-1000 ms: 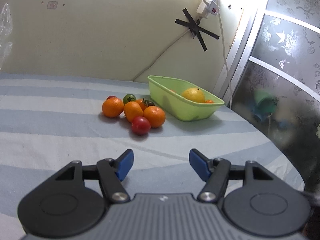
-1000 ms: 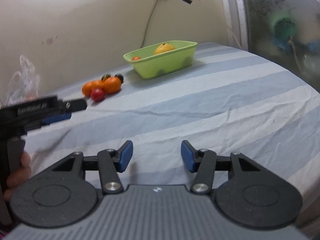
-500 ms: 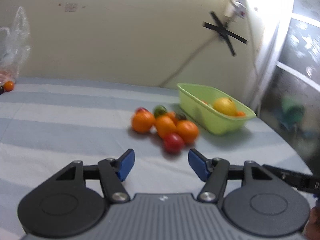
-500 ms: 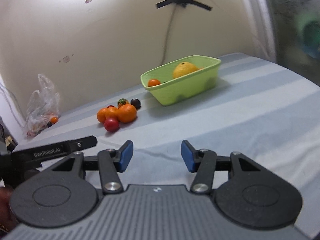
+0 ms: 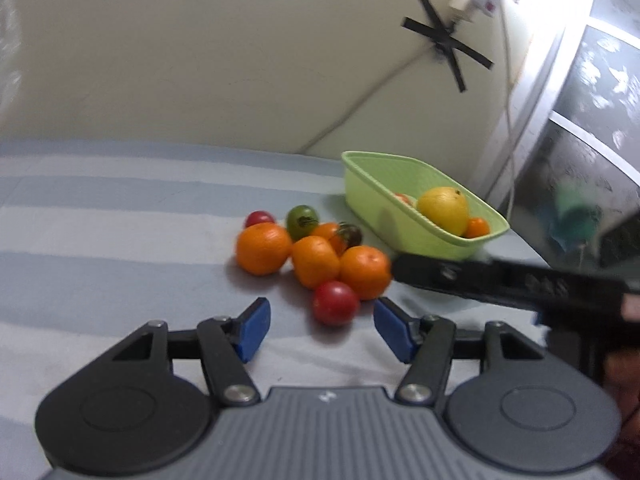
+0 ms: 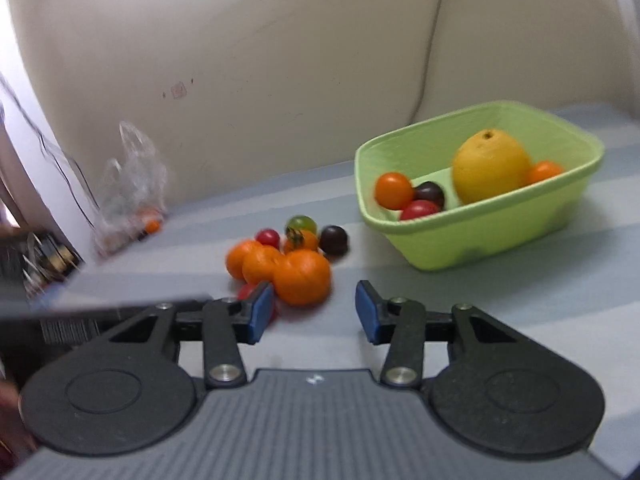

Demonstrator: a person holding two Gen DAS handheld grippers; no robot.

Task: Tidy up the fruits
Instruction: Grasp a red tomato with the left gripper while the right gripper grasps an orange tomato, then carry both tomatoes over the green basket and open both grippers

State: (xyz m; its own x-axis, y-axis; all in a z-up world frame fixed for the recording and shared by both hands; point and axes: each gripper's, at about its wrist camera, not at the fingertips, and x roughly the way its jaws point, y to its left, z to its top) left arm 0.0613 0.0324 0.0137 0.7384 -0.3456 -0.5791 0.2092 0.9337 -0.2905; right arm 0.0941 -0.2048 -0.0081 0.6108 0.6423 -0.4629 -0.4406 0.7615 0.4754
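Observation:
A pile of fruit lies on the striped cloth: three oranges (image 5: 264, 249), a red tomato (image 5: 335, 303), a green tomato (image 5: 302, 221), a dark tomato (image 5: 351, 233). A green basket (image 5: 404, 216) behind them holds a yellow citrus (image 5: 443, 209) and small tomatoes. My left gripper (image 5: 320, 330) is open, just short of the red tomato. My right gripper (image 6: 309, 312) is open, close to the nearest orange (image 6: 302, 278); the basket (image 6: 480, 228) is to its right. The right gripper's body (image 5: 500, 280) crosses the left view.
A clear plastic bag (image 6: 128, 196) with more fruit lies at the far left by the wall. A cable and black tape cross (image 5: 448, 40) hang on the wall. A patterned glass door (image 5: 592, 128) stands to the right.
Both grippers have moved in toward the fruit pile, which now looks larger and nearer. The right gripper's body has come into the left view beside the oranges. Both stay open.

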